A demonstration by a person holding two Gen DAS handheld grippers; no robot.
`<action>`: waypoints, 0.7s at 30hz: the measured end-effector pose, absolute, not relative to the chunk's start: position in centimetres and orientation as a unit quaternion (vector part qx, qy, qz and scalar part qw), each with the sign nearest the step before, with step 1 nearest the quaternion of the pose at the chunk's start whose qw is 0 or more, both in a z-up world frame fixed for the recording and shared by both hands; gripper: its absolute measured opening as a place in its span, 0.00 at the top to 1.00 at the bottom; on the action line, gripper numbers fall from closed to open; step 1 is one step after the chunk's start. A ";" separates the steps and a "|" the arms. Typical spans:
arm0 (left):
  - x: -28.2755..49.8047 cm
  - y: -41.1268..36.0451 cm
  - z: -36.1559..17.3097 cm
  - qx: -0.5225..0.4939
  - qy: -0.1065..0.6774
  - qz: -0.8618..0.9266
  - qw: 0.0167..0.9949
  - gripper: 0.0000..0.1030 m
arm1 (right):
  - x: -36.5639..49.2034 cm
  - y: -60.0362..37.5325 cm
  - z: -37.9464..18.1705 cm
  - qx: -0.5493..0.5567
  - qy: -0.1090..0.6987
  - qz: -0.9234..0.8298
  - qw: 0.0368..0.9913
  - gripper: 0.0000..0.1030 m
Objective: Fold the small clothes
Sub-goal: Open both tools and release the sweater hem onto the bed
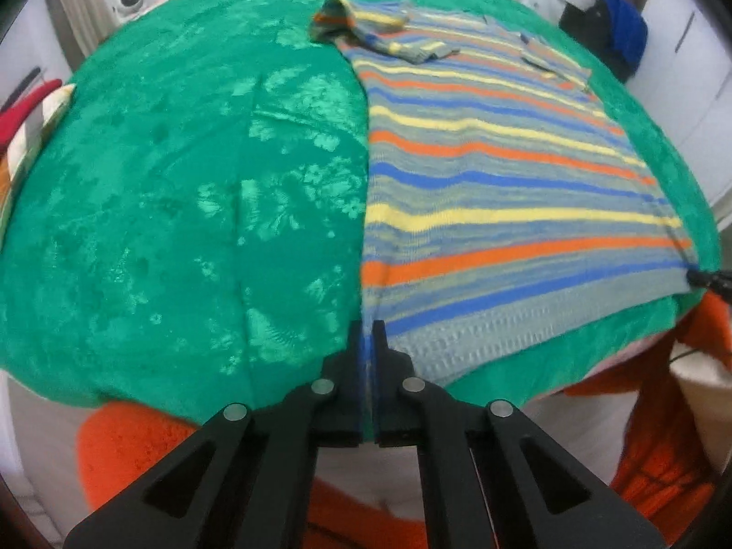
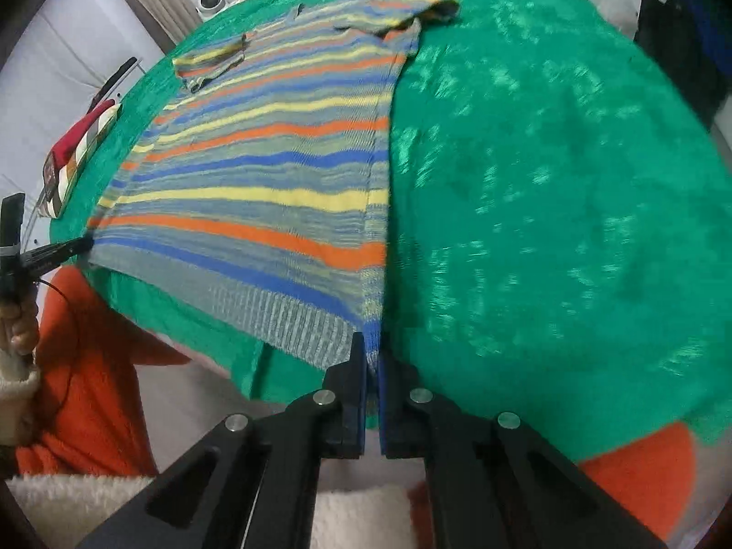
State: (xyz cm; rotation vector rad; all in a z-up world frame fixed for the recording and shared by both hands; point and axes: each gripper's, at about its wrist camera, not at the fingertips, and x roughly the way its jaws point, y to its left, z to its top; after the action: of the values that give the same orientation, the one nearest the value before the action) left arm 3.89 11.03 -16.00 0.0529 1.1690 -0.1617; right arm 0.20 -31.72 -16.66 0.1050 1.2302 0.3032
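A small striped knit sweater [image 1: 494, 169] in blue, orange, yellow and grey lies spread on a green blanket [image 1: 183, 192]. My left gripper [image 1: 369, 327] is shut on the sweater's near left hem corner. In the right wrist view the same sweater [image 2: 274, 174] reaches away from my right gripper [image 2: 371, 341], which is shut on the near right hem corner. Each gripper's tip shows at the edge of the other's view: the right gripper [image 1: 707, 278], the left gripper [image 2: 68, 247]. Both sleeves lie folded in on the far part of the sweater.
The green blanket [image 2: 549, 183] covers a rounded table with a pink striped cloth under it. A person in orange trousers [image 2: 91, 389] sits at the near edge. Folded items [image 2: 78, 151] rest at the table's left edge. A blue bundle [image 1: 622, 27] stands beyond the far right.
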 end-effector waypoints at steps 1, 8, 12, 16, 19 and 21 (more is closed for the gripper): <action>4.0 10.6 -16.7 0.037 0.557 -0.075 0.826 1.00 | 0.3 -31.6 -16.8 0.046 0.577 0.138 0.804 0.97; 4.6 8.8 -18.7 0.079 0.568 -0.048 0.818 0.90 | 2.1 -31.1 -20.1 0.049 0.597 0.128 0.790 0.96; 4.0 10.8 -15.3 0.037 0.543 -0.027 0.838 0.57 | 2.2 -33.5 -16.7 0.046 0.595 0.137 0.791 0.69; 4.3 12.3 -11.3 -0.001 0.473 0.005 0.881 0.39 | 5.5 -35.1 -9.8 -0.030 0.524 0.109 0.844 0.58; 5.9 12.1 -10.4 -0.017 0.428 0.033 0.903 0.27 | 10.4 -32.7 -6.9 -0.096 0.464 0.134 0.870 0.57; 6.3 11.5 -10.9 -0.017 0.404 0.060 0.912 0.25 | 14.8 -29.2 -7.0 -0.125 0.440 0.185 0.870 0.57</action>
State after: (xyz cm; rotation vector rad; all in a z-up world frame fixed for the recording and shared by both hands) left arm 6.30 11.54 -10.90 -0.0359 0.8334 0.1228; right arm 14.78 -29.16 -7.01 -0.2618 0.9213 0.3874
